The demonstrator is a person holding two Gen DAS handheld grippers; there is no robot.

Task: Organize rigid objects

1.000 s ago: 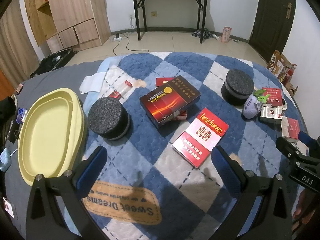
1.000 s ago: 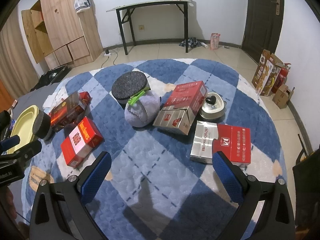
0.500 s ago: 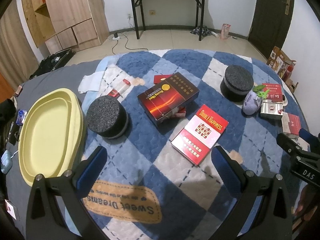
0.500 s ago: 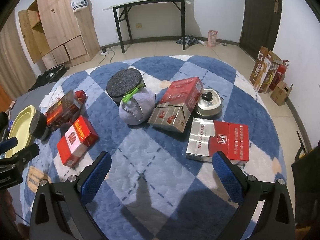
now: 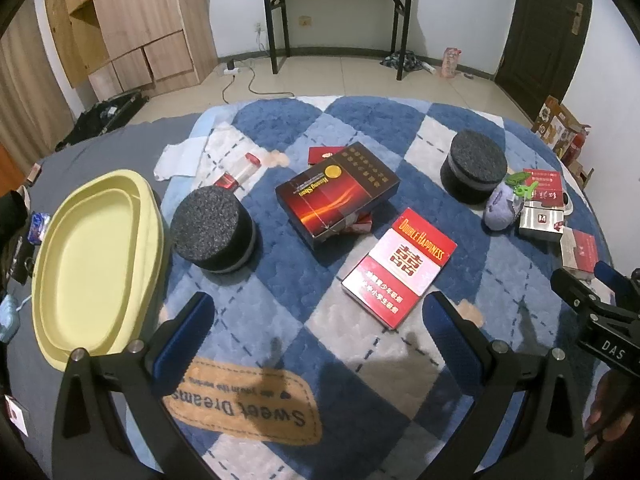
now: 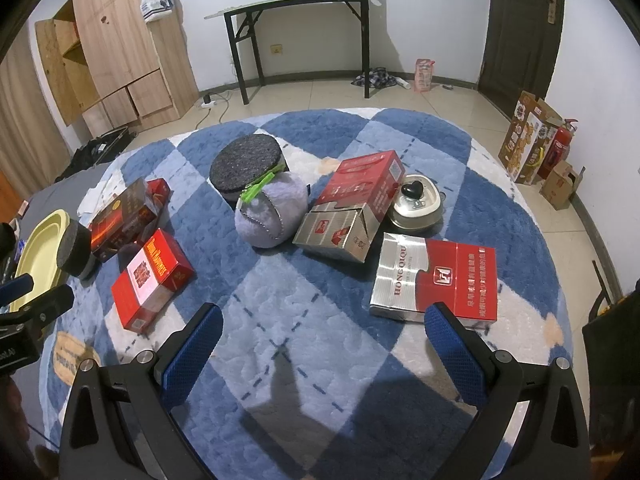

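While you are holding the left gripper (image 5: 318, 330) wide apart and empty above the blue checkered blanket (image 5: 280, 280), the red Double Happiness box (image 5: 400, 266) is lying just ahead of it, beside the dark Huangshan box (image 5: 336, 192). Your right gripper (image 6: 322, 340) is also gaping wide, empty, hovering near the silver-and-red Hongqiqu box (image 6: 436, 278).

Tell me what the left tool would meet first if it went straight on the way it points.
Probably the blue checked blanket itself; the open left tool looks down onto it. Past that, roughly in line, lies the dark red box, though depth is unclear.
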